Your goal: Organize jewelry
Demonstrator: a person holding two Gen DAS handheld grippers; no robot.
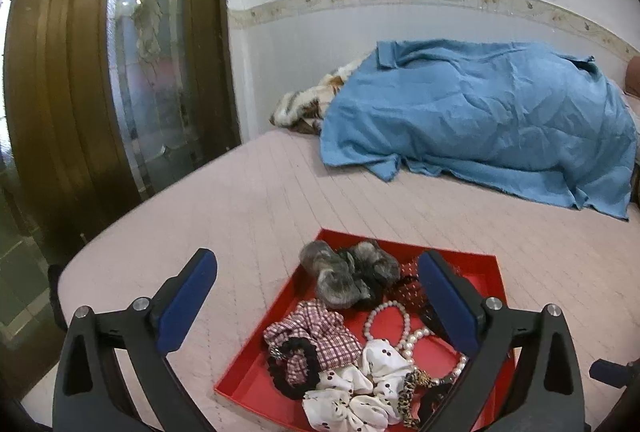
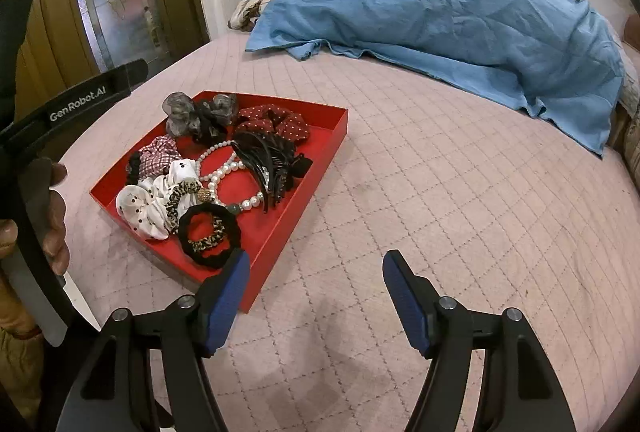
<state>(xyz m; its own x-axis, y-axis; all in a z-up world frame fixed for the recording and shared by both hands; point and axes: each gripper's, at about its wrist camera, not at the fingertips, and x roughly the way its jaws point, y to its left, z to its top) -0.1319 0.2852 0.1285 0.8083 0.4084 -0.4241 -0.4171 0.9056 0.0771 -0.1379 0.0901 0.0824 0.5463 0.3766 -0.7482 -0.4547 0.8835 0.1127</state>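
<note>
a: where does the jewelry sit?

b: heaped in the red tray on the pink quilt: scrunchies, a pearl necklace, a black claw clip, all touching.

a: and the tools?

b: the left gripper hovers over the tray with jaws spread, holding nothing; the right gripper is likewise released, its left pad just beside the tray's near corner.

a: what could go wrong?

b: likely tangling. the pearl strand runs under the clip and the white scrunchie, so lifting one may drag others out. the tray could also slide on the soft quilt.
</note>
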